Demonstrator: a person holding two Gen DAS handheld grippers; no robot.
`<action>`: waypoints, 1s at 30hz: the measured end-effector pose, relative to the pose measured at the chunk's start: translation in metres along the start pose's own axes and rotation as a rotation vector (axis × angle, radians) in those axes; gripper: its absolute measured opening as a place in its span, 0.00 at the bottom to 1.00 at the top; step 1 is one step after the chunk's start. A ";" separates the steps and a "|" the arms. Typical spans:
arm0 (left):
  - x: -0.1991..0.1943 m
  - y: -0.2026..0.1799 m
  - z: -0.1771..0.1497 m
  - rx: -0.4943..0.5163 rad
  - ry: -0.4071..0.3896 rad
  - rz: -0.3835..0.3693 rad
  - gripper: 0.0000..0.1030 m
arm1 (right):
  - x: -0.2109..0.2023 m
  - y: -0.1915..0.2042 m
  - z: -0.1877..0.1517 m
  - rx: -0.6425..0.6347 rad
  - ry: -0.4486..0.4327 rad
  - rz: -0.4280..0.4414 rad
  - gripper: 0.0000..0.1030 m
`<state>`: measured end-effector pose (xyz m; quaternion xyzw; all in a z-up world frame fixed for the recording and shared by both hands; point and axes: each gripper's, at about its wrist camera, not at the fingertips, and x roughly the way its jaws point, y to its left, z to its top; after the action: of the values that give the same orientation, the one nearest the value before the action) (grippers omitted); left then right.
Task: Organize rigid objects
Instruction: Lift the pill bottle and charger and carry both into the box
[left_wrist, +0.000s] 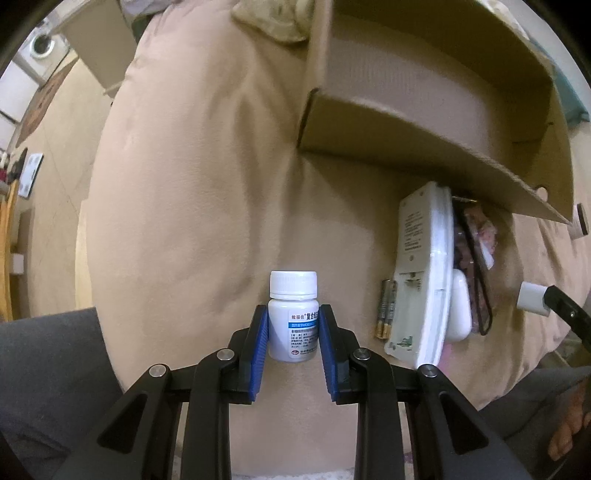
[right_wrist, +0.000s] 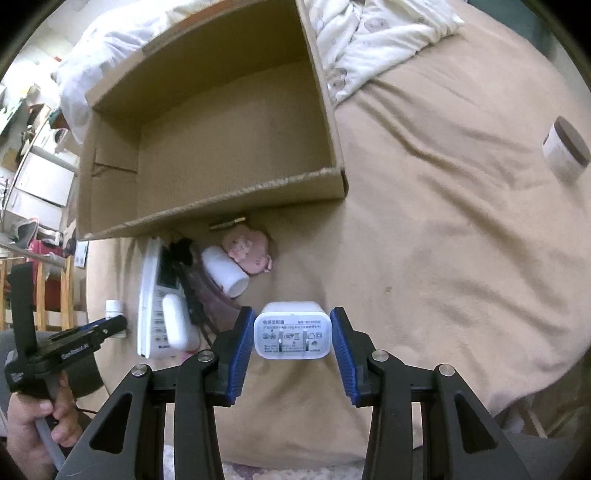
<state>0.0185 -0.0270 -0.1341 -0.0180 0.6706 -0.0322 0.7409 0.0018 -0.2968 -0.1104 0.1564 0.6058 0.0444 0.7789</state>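
Both grippers hold items above the bed.
Left gripper (left_wrist: 293, 332) jaws pinch a white pill bottle (left_wrist: 293, 317); right gripper (right_wrist: 291, 332) jaws flank a white charger plug (right_wrist: 291, 335), small gaps showing.

remote (left_wrist: 417, 273) just before cardboard box (left_wrist: 406, 122)

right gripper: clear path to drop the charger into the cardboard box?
Probably yes. The right gripper holds the charger; the cardboard box lies just ahead, its opening facing it, interior bare, nothing between.
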 end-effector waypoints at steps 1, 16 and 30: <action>-0.003 -0.002 -0.001 0.003 -0.006 -0.002 0.23 | -0.003 0.001 0.000 -0.008 -0.011 -0.007 0.42; -0.083 -0.027 0.019 0.097 -0.168 -0.009 0.23 | -0.045 0.021 0.017 -0.078 -0.121 0.064 0.42; -0.098 -0.077 0.084 0.193 -0.230 -0.012 0.23 | -0.042 0.055 0.081 -0.161 -0.165 0.067 0.42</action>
<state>0.0903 -0.0979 -0.0230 0.0459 0.5750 -0.0986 0.8109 0.0750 -0.2712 -0.0372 0.1169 0.5287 0.1058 0.8340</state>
